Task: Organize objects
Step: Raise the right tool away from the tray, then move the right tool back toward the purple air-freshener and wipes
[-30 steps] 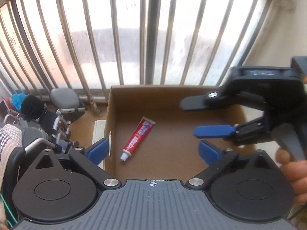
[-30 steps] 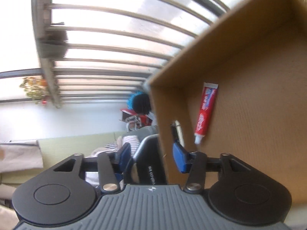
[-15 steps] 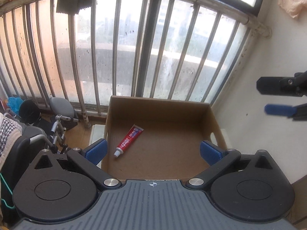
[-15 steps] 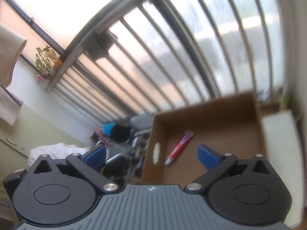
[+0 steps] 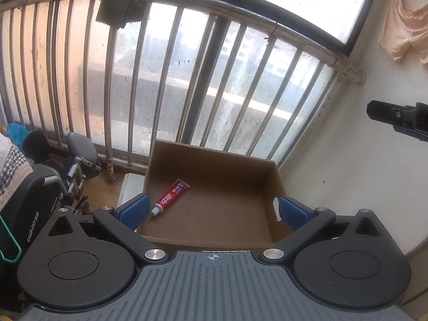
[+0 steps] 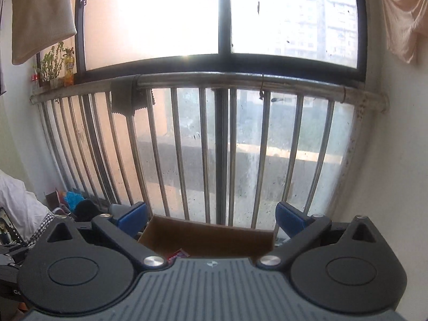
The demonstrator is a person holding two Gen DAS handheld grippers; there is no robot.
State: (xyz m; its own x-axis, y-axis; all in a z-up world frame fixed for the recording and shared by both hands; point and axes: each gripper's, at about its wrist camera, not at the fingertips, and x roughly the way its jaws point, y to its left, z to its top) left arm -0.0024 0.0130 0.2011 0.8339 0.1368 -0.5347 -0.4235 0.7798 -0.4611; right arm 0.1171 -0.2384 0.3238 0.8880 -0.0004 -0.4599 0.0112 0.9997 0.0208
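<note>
We saw a red-and-white toothpaste tube [image 5: 169,197], white cap at its near end, lying flat inside the cardboard box [image 5: 222,157] near its left wall, while our left gripper [image 5: 212,211] and right gripper [image 6: 211,218] gaped empty

Blown-out window [image 6: 214,18] backlight (fisheye-bent edges)

We see a brown cardboard box [image 5: 214,211], a red-and-white toothpaste tube [image 5: 171,196] (blue-tipped print), a checked cloth [image 5: 12,165] at left.
</note>
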